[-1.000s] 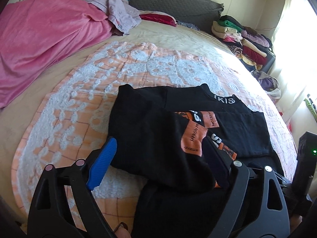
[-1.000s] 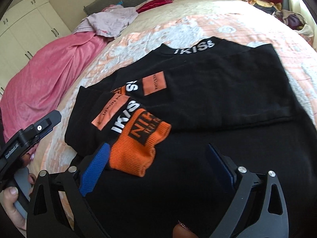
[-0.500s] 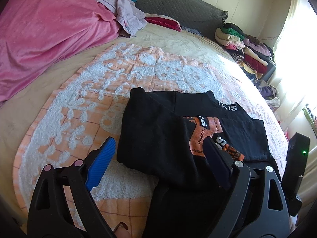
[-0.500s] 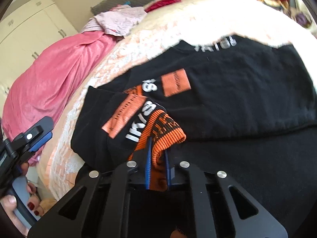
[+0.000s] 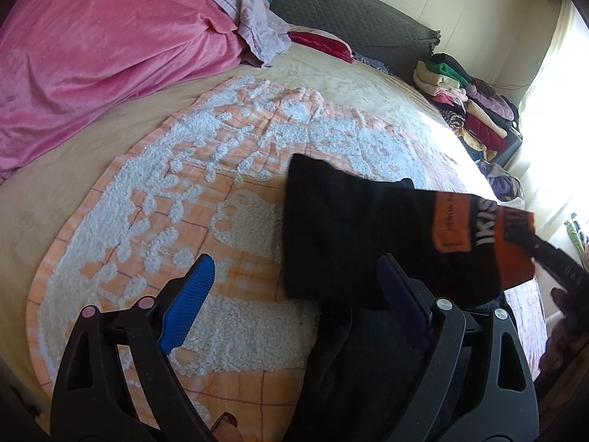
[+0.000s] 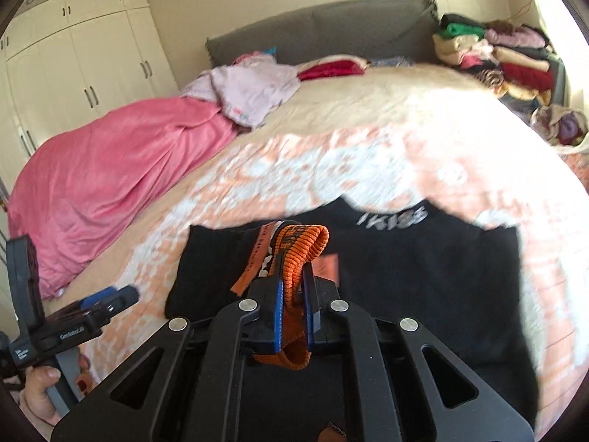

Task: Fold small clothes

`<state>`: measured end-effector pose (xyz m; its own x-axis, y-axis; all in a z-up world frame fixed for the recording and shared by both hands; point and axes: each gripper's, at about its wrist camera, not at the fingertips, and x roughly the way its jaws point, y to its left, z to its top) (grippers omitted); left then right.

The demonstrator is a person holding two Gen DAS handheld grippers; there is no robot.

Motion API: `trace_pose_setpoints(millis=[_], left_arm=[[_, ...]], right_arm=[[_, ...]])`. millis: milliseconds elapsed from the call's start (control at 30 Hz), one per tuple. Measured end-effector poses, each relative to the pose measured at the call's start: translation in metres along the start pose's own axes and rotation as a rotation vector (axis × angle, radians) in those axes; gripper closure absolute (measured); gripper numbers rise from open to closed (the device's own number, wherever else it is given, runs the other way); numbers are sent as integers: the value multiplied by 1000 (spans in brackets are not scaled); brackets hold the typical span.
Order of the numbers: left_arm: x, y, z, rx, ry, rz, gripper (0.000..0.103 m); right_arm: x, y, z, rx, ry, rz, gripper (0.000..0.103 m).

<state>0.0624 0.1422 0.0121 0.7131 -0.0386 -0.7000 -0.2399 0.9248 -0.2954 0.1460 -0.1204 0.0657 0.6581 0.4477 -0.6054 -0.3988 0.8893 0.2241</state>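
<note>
Sweater (image 6: 423, 276) is lying black and spread flat on the orange-and-white blanket (image 5: 184, 191) near the foot of the bed. Its orange ribbed cuff (image 6: 305, 243) is sitting clamped between your right gripper (image 6: 293, 287) pads, and the sleeve (image 5: 368, 228) is hanging lifted off the body of the garment, orange patches and white lettering showing. Your left gripper (image 5: 294, 287) is hovering with fingers spread wide, nothing between them, blue pad (image 5: 187, 302) over bare blanket just left of the sleeve edge. Pink duvet (image 5: 103, 48) is bunching along the far left side, lilac garment (image 6: 250, 88) sitting on it near the grey headboard (image 6: 331, 25). Folded pile (image 6: 489, 51) is stacking up at the far right corner.
</note>
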Motion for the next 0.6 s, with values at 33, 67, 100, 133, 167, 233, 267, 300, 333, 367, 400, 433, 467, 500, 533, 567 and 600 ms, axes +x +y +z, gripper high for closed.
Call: trace_pose_setpoints(millis=[33, 67, 100, 133, 167, 233, 267, 300, 333, 367, 400, 433, 467, 500, 533, 567, 600], left_arm=[[0, 1, 0, -2, 0, -1, 20], [0, 1, 0, -3, 1, 0, 20], [0, 0, 0, -4, 0, 1, 20], [0, 0, 0, -2, 1, 0, 20], [1, 0, 0, -1, 3, 0, 20], [2, -1, 0, 1, 5, -1, 20], [2, -2, 0, 3, 6, -1, 20], [3, -3, 0, 5, 8, -1, 20], [3, -3, 0, 8, 10, 0, 20], [4, -4, 0, 8, 11, 0, 20], [5, -5, -1, 10, 13, -2, 20], [6, -7, 0, 12, 15, -2, 20], [7, -9, 0, 17, 18, -1, 20], [8, -10, -1, 21, 18, -1, 20], [8, -13, -1, 27, 18, -3, 20], [9, -15, 0, 32, 18, -4, 20], [10, -18, 0, 38, 19, -3, 20]], right_arm=[[-3, -6, 3, 1, -8, -16, 95], [-6, -13, 6, 3, -17, -33, 95], [-8, -20, 7, 6, -23, -49, 95], [-10, -25, 8, 8, -28, -62, 96], [-13, -32, 8, 11, -35, -81, 96], [-16, -43, 8, 15, -39, -115, 96], [-17, -49, 6, 19, -39, -135, 96], [-17, -55, 4, 26, -38, -148, 96], [-18, -60, 2, 34, -36, -158, 96], [-19, -66, -1, 43, -37, -168, 96], [-20, -71, -3, 53, -37, -174, 96], [-20, -76, -4, 63, -36, -179, 96], [-21, -82, -7, 75, -36, -186, 96], [-21, -85, -9, 82, -36, -192, 96], [-21, -90, -11, 90, -35, -201, 96], [-21, -91, -14, 97, -35, -208, 96], [-20, -94, -17, 106, -34, -214, 96]])
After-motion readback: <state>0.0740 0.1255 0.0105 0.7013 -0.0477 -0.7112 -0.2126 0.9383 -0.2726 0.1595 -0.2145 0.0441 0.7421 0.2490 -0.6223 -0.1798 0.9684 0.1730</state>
